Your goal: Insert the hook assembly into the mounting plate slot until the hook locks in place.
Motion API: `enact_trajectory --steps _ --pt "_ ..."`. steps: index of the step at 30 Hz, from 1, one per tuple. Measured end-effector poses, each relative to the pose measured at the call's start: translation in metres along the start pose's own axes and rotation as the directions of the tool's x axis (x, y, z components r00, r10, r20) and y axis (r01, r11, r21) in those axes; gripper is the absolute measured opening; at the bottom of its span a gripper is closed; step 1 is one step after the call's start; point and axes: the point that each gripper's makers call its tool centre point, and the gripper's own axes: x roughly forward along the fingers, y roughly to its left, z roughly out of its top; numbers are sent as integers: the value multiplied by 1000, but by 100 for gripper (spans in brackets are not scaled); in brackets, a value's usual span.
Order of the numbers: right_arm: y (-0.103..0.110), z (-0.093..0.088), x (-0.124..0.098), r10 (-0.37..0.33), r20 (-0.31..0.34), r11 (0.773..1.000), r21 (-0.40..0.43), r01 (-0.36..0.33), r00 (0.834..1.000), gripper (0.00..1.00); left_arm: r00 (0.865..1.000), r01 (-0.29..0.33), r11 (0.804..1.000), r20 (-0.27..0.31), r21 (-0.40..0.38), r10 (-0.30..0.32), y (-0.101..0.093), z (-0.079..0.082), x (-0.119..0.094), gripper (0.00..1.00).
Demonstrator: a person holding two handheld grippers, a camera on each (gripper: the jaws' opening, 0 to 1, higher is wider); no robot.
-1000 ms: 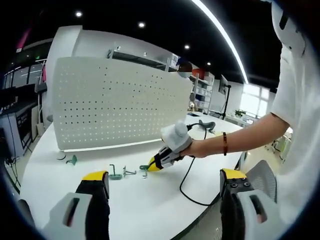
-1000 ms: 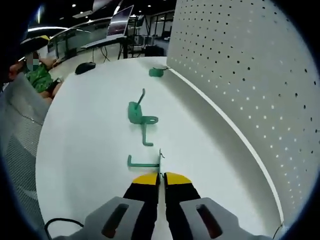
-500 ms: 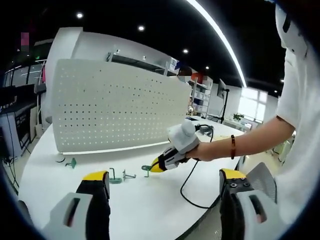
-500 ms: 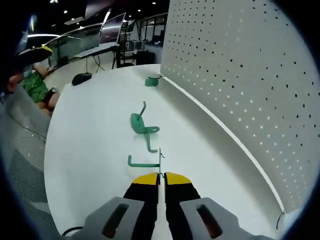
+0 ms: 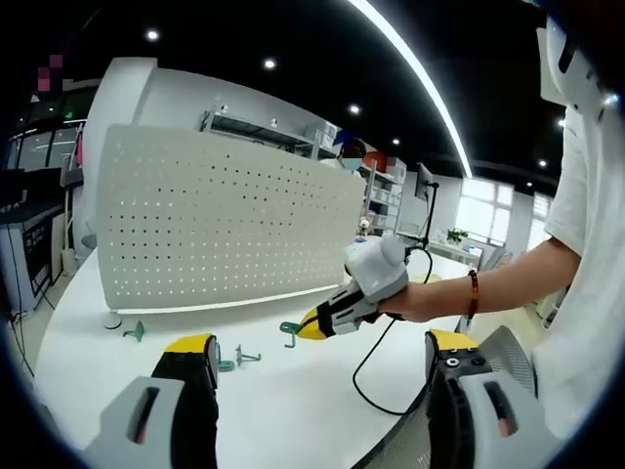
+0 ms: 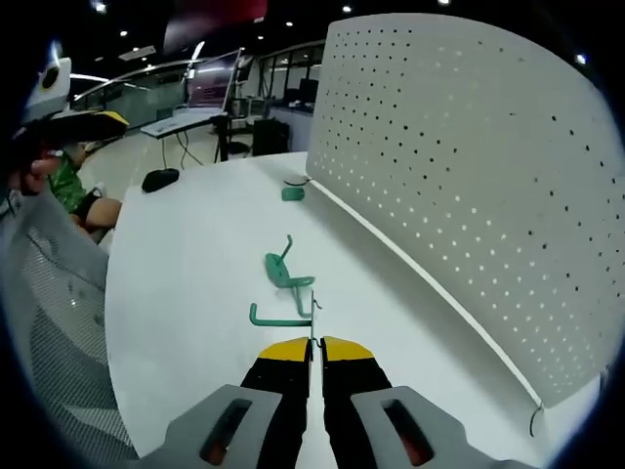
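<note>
In the right gripper view my right gripper (image 6: pixel 314 344) is shut on a green wire hook (image 6: pixel 279 316), held in the air above the white table (image 6: pixel 186 264). The left gripper view has that same right gripper (image 5: pixel 310 330), in a person's hand, with the green hook (image 5: pixel 289 331) at its tip, in front of the white pegboard (image 5: pixel 225 225). The pegboard (image 6: pixel 459 186) stands upright to the right of the held hook. My left gripper (image 5: pixel 317 357) stands wide open with nothing between its fingers, low over the table's near side.
More green hooks lie on the table (image 5: pixel 230 361) (image 5: pixel 134 330) (image 6: pixel 283 269) (image 6: pixel 293 193). A black cable (image 5: pixel 366 362) trails from the right gripper. A computer mouse (image 6: pixel 161 179) sits at the far edge. A mesh chair (image 6: pixel 59 322) stands beside the table.
The right gripper has risen from the table with the hook in its jaws and drawn back a little from the pegboard. The left gripper stays open.
</note>
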Motion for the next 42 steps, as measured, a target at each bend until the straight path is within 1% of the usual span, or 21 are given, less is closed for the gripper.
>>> enact_trajectory --steps 3,4,6,9,15,18,20,21,23,27,32,34,38,42 --pt "4 12 -9 -14 36 1000 5 14 999 2 1000 9 1000 9 -4 -9 -2 1 -4 89" --pt "5 13 -11 -16 39 1000 7 15 999 2 1000 13 1000 10 -6 -13 -2 1 -4 89" --pt "8 22 -17 -27 58 1000 7 27 998 2 1000 17 1000 13 -11 -17 -2 2 -6 88" --pt "15 32 -25 -35 89 999 14 34 995 2 999 28 999 29 -21 -28 -1 5 -8 87" --pt "30 43 -32 -32 118 999 2 32 992 2 999 45 999 31 -25 -44 0 7 -7 85" --pt "35 50 -38 -42 144 999 14 41 989 2 998 61 998 37 -26 -60 0 10 -6 85" --pt "39 53 -40 -45 162 999 23 42 986 2 996 76 996 55 -35 -74 -1 14 -6 84" --pt "40 54 -41 -44 165 999 26 40 985 2 994 83 995 78 -47 -80 -1 18 -6 84" --pt "45 57 -43 -38 174 999 25 34 984 2 992 85 994 96 -65 -79 1 22 -5 84" --pt "51 63 -46 -30 193 999 23 26 981 2 991 96 993 104 -71 -89 0 23 -5 84" --pt "59 78 -50 -32 254 999 38 24 967 2 990 107 989 105 -99 -96 5 21 -2 81" --pt "62 84 -50 -28 291 998 69 8 956 2 989 111 988 105 -109 -100 6 20 -1 82" --pt "66 92 -56 -30 312 998 64 11 950 2 986 135 983 114 -126 -121 6 23 1 80" --pt "65 105 -63 -47 357 996 89 16 933 2 983 152 977 122 -150 -135 8 23 4 78"
